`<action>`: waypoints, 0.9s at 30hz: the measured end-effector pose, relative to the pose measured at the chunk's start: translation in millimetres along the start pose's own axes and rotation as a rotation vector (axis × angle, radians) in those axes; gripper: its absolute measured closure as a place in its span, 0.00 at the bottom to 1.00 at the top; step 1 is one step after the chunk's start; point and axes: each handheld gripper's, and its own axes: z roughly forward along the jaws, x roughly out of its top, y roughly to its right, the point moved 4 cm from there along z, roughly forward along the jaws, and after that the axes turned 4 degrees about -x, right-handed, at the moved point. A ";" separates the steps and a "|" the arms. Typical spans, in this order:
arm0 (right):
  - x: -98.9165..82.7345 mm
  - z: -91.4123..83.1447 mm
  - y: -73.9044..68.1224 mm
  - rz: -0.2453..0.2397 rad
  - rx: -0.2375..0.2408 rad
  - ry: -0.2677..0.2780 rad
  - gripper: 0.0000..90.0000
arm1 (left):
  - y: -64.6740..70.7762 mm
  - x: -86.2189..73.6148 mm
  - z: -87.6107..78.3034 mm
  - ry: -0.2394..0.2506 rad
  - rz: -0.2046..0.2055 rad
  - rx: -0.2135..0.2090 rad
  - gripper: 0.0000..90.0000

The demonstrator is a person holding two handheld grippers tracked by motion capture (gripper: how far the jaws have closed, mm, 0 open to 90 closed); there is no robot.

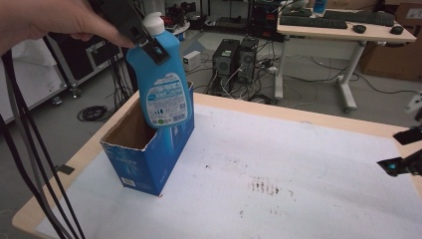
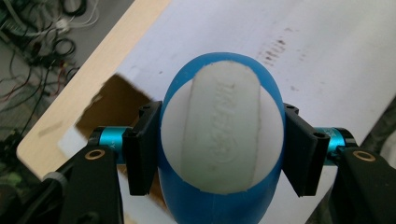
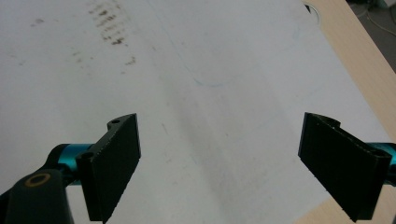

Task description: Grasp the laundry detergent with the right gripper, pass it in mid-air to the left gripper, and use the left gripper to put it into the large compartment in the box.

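Gripping blue bottle (image 1: 162, 79) above box (image 1: 144, 157)

- The bottle (image 1: 161, 74) hides the box's (image 1: 144, 154) back wall in the high view; its label print is too small to read.
- In the left gripper view, the bottle's lower body is cut off at 6 o'clock, and its white cap (image 2: 223, 126) bears raised lettering too blurred to read.
- The right tongs (image 1: 405, 149) are cut off at the 3 o'clock edge of the high view.
- The left tongs' (image 1: 149, 42) body lies partly under the hand (image 1: 54, 22), itself cut off at 10 o'clock.
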 end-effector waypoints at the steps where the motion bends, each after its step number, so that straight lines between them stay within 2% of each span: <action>1: -3.0 -0.7 2.9 0.010 -0.005 -0.002 0.14 | -4.1 -3.4 -1.4 -0.003 -0.021 0.012 0.42; 5: -10.6 -5.4 9.8 0.045 -0.014 0.003 0.14 | -19.2 -16.1 -3.7 -0.010 -0.107 0.048 0.42; 11: -16.0 -8.7 15.7 0.065 -0.025 0.005 0.14 | -30.4 -29.0 -2.3 -0.033 -0.190 0.095 0.42; 16: -16.2 -8.5 15.4 0.059 -0.023 0.007 0.14 | -33.1 -33.4 1.8 -0.048 -0.207 0.117 0.42; 27: -16.5 -9.5 14.8 0.059 -0.023 0.012 0.14 | -33.5 -44.3 21.7 -0.081 -0.220 0.101 0.42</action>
